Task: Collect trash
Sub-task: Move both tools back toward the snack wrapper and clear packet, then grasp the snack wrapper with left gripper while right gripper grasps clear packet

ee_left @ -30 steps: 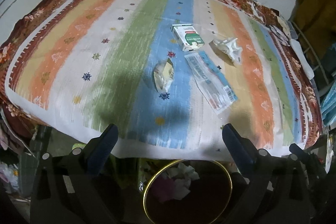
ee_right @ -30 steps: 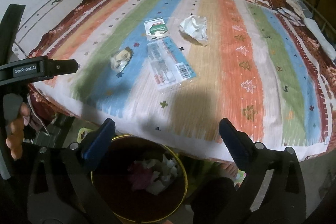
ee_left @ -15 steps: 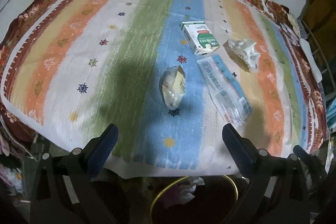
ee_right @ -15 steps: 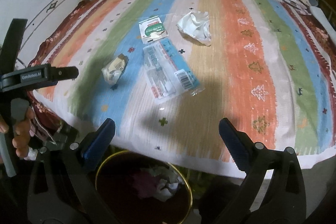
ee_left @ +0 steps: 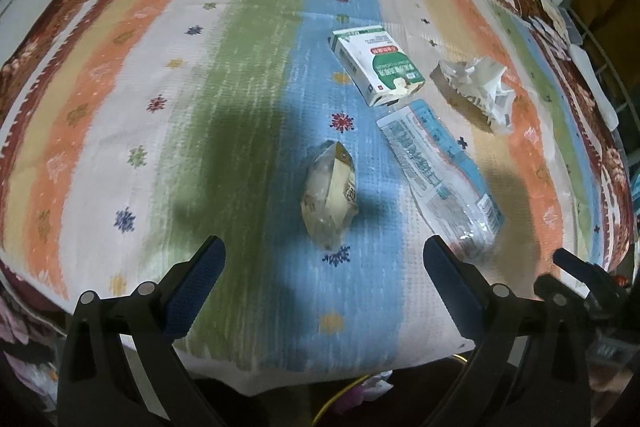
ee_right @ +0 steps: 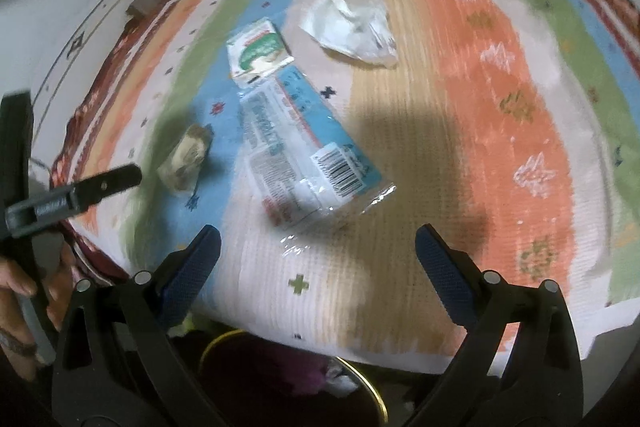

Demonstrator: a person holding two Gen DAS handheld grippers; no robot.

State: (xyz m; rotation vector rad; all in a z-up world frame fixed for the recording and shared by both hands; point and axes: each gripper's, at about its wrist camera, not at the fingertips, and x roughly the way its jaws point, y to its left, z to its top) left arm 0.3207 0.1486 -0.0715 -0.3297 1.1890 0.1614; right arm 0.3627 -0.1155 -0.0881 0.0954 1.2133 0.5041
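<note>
Striped cloth (ee_left: 248, 75) fills the view, four bits of trash in the middle: the long clear wrapper (ee_right: 304, 155), crumpled white paper (ee_right: 352, 23), the green-and-white box (ee_left: 376, 65), and nearest the left gripper (ee_left: 322, 263), a small crumpled packet (ee_left: 330, 195). Both grippers gape wide, empty; the right gripper (ee_right: 318, 245) lines up on the wrapper. Best bet: come in low, pinch the packet's raised ridge, not the cloth. Plenty of bare cloth leftward; the bin (ee_right: 360, 379) waits just under the near edge.

Crumpled wrapper (ee_left: 330, 195), green-white carton (ee_left: 376, 65), flat barcoded packet (ee_left: 440, 179) and balled paper (ee_left: 478, 89) (all lying loose).
</note>
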